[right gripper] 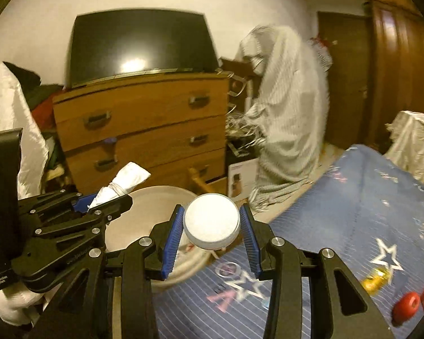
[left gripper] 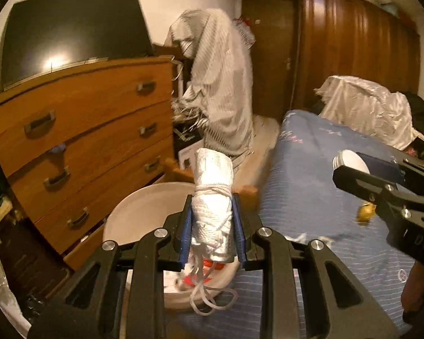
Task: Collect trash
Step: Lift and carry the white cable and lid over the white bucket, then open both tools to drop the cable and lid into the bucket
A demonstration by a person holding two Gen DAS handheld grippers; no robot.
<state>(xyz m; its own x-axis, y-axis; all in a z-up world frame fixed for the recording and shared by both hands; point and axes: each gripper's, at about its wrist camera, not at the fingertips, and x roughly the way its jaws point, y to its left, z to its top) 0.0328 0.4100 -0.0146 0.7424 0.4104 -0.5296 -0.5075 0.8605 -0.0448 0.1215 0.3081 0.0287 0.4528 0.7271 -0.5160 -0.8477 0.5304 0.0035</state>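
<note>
My left gripper [left gripper: 212,226] is shut on a white rolled bundle tied with white string [left gripper: 212,197], held upright over the white basin [left gripper: 138,212] beside the bed; loose string loops hang below it. In the right wrist view the same bundle [right gripper: 121,183] sticks out of the left gripper [right gripper: 99,202] at the left. My right gripper [right gripper: 212,231] is shut on a round white lid-like container [right gripper: 212,220], above the basin's [right gripper: 155,206] near rim. The right gripper [left gripper: 353,175] shows at the right of the left wrist view with that container [left gripper: 350,161].
A wooden chest of drawers [left gripper: 84,130] with a dark TV [left gripper: 70,34] on top stands behind the basin. The blue bed cover [right gripper: 339,212] carries a yellow wrapper [right gripper: 377,279] and red objects [right gripper: 407,305]. A striped cloth-draped stand [left gripper: 220,84] and dark wardrobe [left gripper: 353,50] lie beyond.
</note>
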